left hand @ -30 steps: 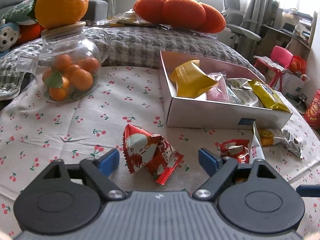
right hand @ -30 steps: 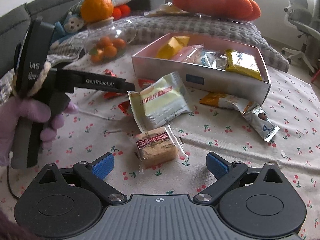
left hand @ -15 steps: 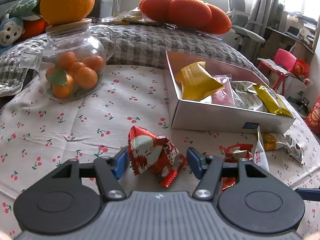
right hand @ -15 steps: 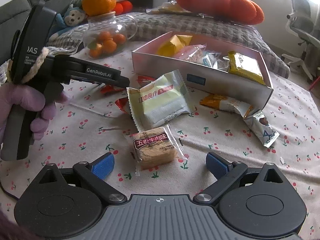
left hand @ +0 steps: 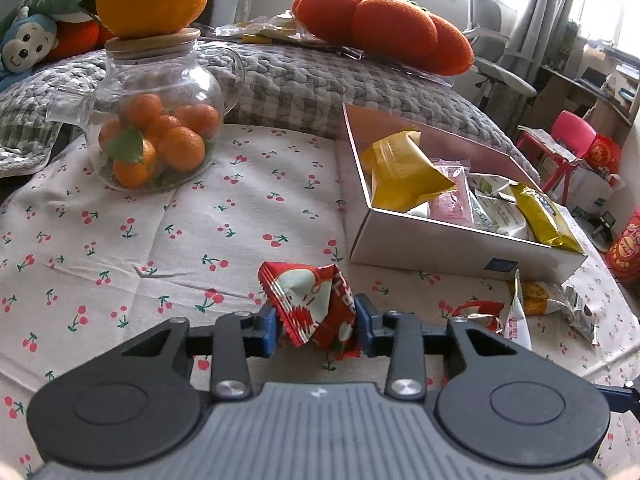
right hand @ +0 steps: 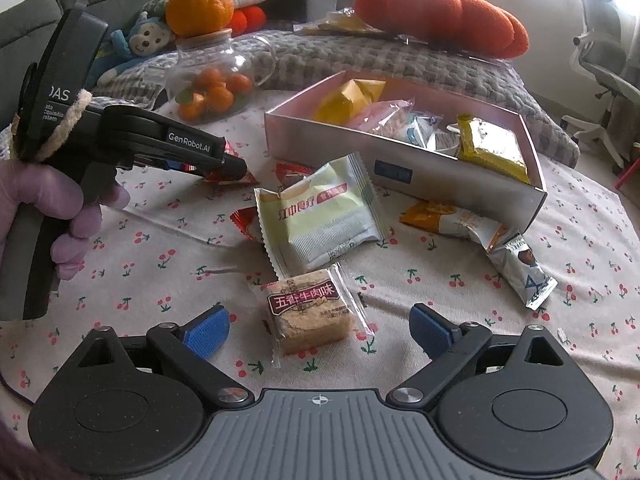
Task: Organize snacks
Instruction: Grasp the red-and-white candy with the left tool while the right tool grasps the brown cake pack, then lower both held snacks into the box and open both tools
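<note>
Closest to me, my left gripper (left hand: 315, 330) has just been closing, and its blue pads now pinch a red snack packet (left hand: 312, 306) on the cherry-print tablecloth (left hand: 160, 216). I judge the packet light, soft and crinkly, so a hold across its puffed middle suits it better than the thin sealed edge. My right gripper (right hand: 316, 326) is spread wide and holds nothing, with a clear-wrapped brown cake (right hand: 310, 314) lying on the cloth between its fingers. That cake looks crumbly; I would squeeze its flat sides gently. Beyond it lies a pale green packet (right hand: 320, 216). Farther back stands the open box (right hand: 400, 168), already holding several snacks.
</note>
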Demonstrator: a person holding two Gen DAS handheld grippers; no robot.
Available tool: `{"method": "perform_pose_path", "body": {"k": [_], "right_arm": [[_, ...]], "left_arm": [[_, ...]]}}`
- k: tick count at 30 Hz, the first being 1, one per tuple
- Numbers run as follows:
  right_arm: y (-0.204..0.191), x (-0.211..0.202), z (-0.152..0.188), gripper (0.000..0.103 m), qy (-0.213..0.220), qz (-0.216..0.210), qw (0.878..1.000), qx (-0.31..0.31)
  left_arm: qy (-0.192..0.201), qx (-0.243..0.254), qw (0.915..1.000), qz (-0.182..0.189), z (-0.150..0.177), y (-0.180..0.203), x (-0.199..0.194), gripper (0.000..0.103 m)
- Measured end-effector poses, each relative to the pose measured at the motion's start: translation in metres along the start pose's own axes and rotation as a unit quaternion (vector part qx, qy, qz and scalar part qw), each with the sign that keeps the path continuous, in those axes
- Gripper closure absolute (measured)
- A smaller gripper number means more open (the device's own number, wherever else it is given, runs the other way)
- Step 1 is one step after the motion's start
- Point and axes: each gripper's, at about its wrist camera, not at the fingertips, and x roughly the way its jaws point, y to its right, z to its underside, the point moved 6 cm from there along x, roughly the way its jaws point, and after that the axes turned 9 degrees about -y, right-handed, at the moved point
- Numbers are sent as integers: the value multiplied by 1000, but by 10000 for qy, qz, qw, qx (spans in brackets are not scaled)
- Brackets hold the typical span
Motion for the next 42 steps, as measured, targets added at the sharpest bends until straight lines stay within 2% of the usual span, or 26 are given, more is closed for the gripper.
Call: {"method": "perform_pose_path", "body": {"k": [4,7,12,15,18,32,42], "right_arm": [[0,0,-1,14,-3,-33,10000,16],[0,1,-1,21,-36,-48,10000,25],[0,1,-2,44,-61,-104,9999,-2],[-1,0,-3,54,-76,-211,9997,-4],[-1,-1,-5,59,-93,-306,9995,54],[3,-15,-8,61,-157,-765,9962,393],[19,-30,-19,61,-16,-849,9932,800]], "left_arm": [[-19,-7,10000,-2,0,1,0,70],[-35,-27,10000,22,0,0,0,70],[-50,-7,10000,49,0,0,-1,70],[-58,9,10000,65,0,1,-1,70],[-68,24,9999,79,0,1,-1,70],[-121,-20,9995,286,-2,1,-11,70],[-162,-98,9989,426,-9,3,-20,70]]}}
